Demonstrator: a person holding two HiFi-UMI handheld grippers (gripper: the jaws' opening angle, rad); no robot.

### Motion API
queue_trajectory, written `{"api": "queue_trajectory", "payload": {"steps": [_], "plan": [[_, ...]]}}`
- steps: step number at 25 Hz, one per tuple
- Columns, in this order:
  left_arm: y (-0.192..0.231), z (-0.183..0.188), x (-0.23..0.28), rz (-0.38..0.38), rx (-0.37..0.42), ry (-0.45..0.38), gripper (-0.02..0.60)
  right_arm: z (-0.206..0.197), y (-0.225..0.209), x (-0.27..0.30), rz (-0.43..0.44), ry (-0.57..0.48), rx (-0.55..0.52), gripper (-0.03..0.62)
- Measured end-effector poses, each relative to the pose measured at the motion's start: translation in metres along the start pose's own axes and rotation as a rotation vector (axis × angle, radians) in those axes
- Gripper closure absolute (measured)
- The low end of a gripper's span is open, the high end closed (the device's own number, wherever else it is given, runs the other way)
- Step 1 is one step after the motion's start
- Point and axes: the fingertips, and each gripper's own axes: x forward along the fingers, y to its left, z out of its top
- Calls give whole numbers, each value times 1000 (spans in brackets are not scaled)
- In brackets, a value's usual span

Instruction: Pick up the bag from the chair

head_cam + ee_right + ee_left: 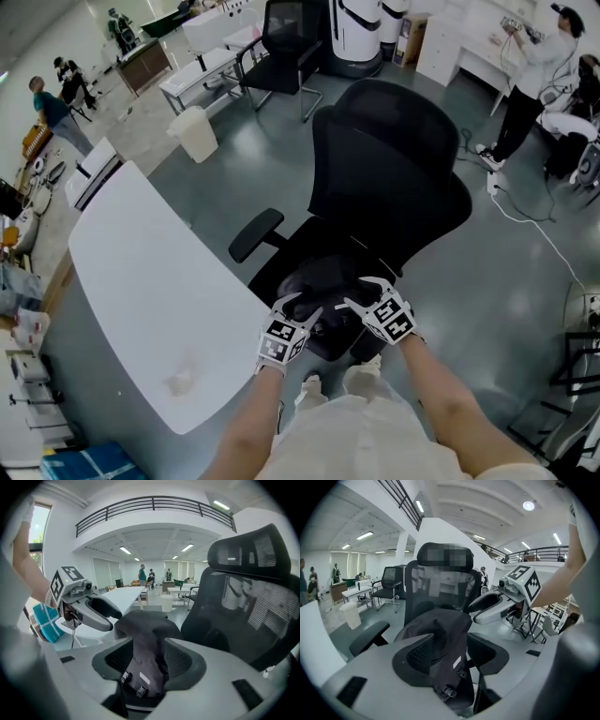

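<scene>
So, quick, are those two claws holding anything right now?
Left gripper: open, the bag sits between its jaws, not clamped.
Right gripper: open, the bag between its jaws too.

Table (141, 300): white, rounded end, lower left; faint smudge nr front edge.
Bin (195, 133): pale, on floor beyond table.
Rear seat (284, 47): black, beside white desks (202, 70), top centre.
White unit (356, 33): tall, rounded, top centre.
Person (534, 66): standing at counter, top rt.
Bystander (52, 108): far left, w/ others nearby.
Cable (521, 221): white, trailing over grey floor, rt side.
Blue box (84, 464): bottom-left corner.
Railing (154, 501): dark, along upper gallery.
</scene>
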Motion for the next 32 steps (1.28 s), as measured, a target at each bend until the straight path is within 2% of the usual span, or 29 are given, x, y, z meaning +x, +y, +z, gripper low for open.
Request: {"api": "queue_trajectory", "payload": {"steps": [4,14,19,25,32], "plan": [[2,-5,8,33,34,32,336,-4,-1,10,15,26,-19,378],[12,0,24,118,111,74,330,-3,-2,26,14,94,-133,376],[14,0,30,146,109,83,333,-6,-2,30,25,103,-115,389],[17,2,33,159,90,81,378,-1,1,35,24,104,-116,447],[16,-3,32,142,52,116,476,-5,5,35,31,112,-66,530]]}}
